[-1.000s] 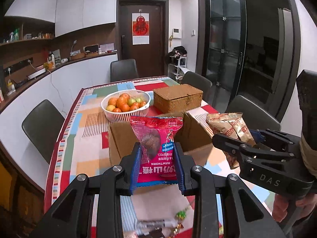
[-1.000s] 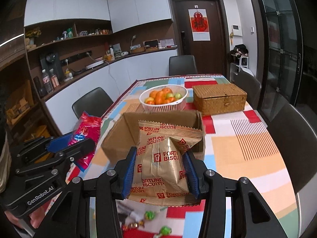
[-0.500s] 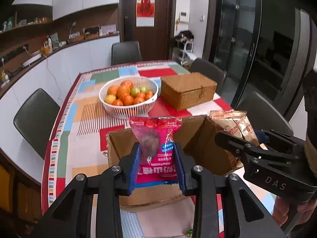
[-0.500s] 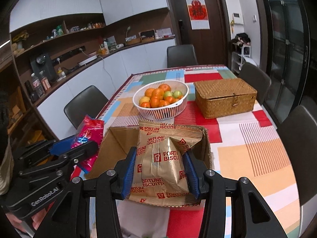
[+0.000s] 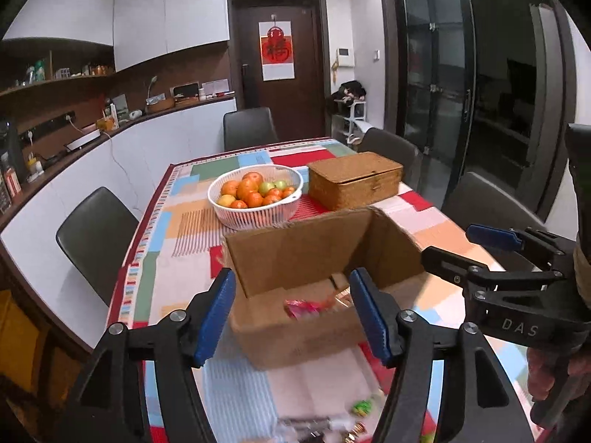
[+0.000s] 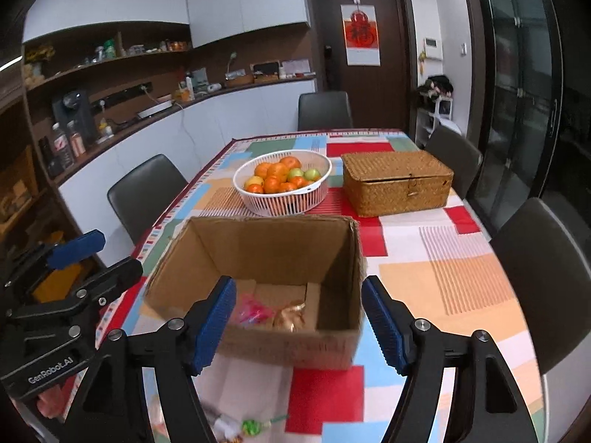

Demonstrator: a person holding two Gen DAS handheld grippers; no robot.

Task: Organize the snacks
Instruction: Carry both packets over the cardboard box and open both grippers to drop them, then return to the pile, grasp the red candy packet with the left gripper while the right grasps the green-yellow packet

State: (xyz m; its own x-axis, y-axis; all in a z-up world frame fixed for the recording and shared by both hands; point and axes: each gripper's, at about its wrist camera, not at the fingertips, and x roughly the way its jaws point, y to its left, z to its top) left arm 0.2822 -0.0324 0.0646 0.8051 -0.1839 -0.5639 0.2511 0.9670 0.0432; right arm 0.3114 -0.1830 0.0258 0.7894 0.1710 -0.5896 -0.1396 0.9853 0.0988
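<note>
An open cardboard box [image 5: 317, 258] [image 6: 273, 258] stands on the patchwork tablecloth. A red hawthorn snack pack [image 5: 306, 308] [image 6: 253, 312] and a gold biscuit pack [image 6: 290, 317] lie on its floor. My left gripper [image 5: 295, 313] is open and empty, just in front of the box. My right gripper [image 6: 299, 323] is open and empty, also at the box's near wall. Each gripper shows in the other's view, the right one [image 5: 480, 243] and the left one [image 6: 96, 254]. Small wrapped candies [image 6: 251, 426] [image 5: 360, 406] lie on the table below the grippers.
A white basket of oranges and green fruit [image 5: 255, 195] [image 6: 282, 181] and a lidded wicker box [image 5: 354, 179] [image 6: 395, 182] stand behind the cardboard box. Dark chairs [image 6: 147, 192] surround the table. A counter with shelves runs along the left wall.
Both grippers have opened and let go of their packs. The red pack and the biscuit pack now lie inside the cardboard box. Both grippers have drawn back slightly.
</note>
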